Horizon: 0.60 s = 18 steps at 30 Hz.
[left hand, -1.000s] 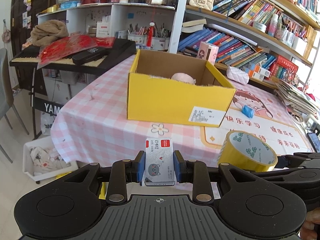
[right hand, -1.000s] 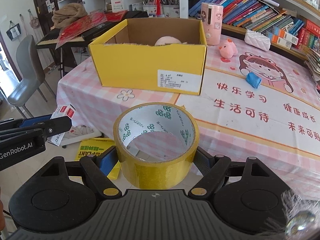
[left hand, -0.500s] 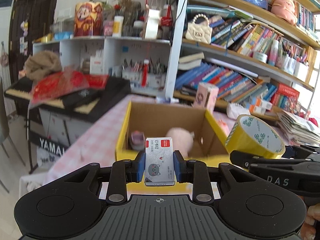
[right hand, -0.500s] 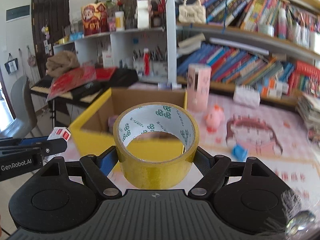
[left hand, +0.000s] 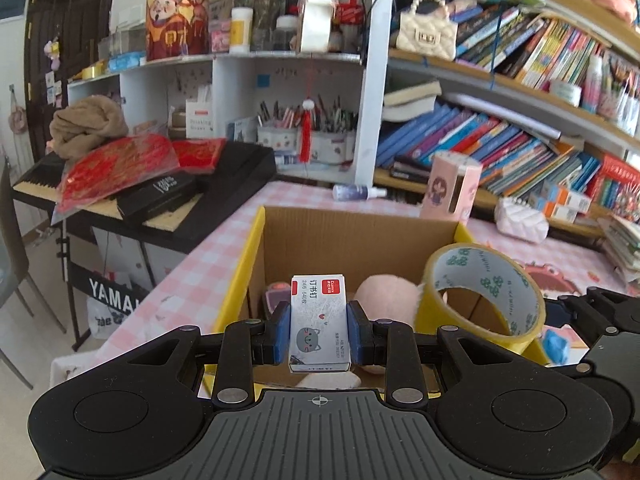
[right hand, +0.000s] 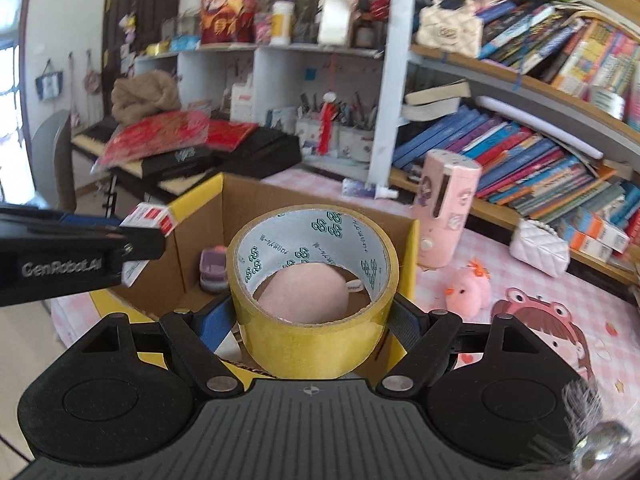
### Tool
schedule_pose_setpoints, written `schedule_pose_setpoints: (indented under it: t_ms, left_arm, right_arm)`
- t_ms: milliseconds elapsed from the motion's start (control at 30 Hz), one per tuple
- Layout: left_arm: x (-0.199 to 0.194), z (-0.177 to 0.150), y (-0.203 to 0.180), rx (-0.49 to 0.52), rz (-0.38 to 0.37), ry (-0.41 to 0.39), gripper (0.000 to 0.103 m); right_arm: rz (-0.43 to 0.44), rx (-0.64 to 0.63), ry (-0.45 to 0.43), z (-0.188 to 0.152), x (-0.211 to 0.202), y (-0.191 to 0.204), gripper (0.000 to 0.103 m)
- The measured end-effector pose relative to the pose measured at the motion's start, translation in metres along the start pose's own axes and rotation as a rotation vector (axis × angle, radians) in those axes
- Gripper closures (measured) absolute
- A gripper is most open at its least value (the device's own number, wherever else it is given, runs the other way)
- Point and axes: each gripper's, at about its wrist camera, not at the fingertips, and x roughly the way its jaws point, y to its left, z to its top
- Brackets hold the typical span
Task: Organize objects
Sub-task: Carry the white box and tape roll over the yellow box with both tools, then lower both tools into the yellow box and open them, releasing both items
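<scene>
- Left tool (left hand: 319, 326) pinching a small white-and-red cardboard staple box (left hand: 319, 322) between blue pads, hovering over the open yellow cardboard carton (left hand: 236, 280).
- Right tool (right hand: 316, 316) clamping a yellow roll of packing tape (right hand: 314, 292) across its width, at 3 o'clock of the staple box, likewise above the carton mouth.
- Already lying inside the carton: a pink plush toy (right hand: 304, 292) at centre, a small purple case (right hand: 212, 270) at 9 o'clock.
- Step in hand, judging by position: carrying both items to the carton on the pink checked bench (left hand: 188, 276).
- Next move calling for lowering each tool below the rim, then spreading the jaws over free floor, avoiding the plush.
</scene>
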Motion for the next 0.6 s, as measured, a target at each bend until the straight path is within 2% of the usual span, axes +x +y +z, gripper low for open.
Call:
schedule_pose_setpoints:
  t_ms: [167, 267, 433, 600]
  left_arm:
    - [0.017, -0.003, -0.006, 0.009, 0.02, 0.042, 0.075]
    - [0.027, -0.005, -0.008, 0.019, 0.029, 0.063, 0.075]
    - [0.04, -0.008, -0.013, 0.02, 0.031, 0.095, 0.075]
    - [0.044, -0.008, -0.018, 0.019, 0.028, 0.111, 0.075]
  right_arm:
    - [0.036, -0.057, 0.046, -0.006, 0.024, 0.002, 0.024]
    - [0.061, -0.049, 0.061, -0.007, 0.033, -0.002, 0.024]
    - [0.163, -0.023, 0.089, -0.004, 0.042, -0.013, 0.023]
    - [0.253, -0.071, 0.101, -0.002, 0.046, -0.02, 0.023]
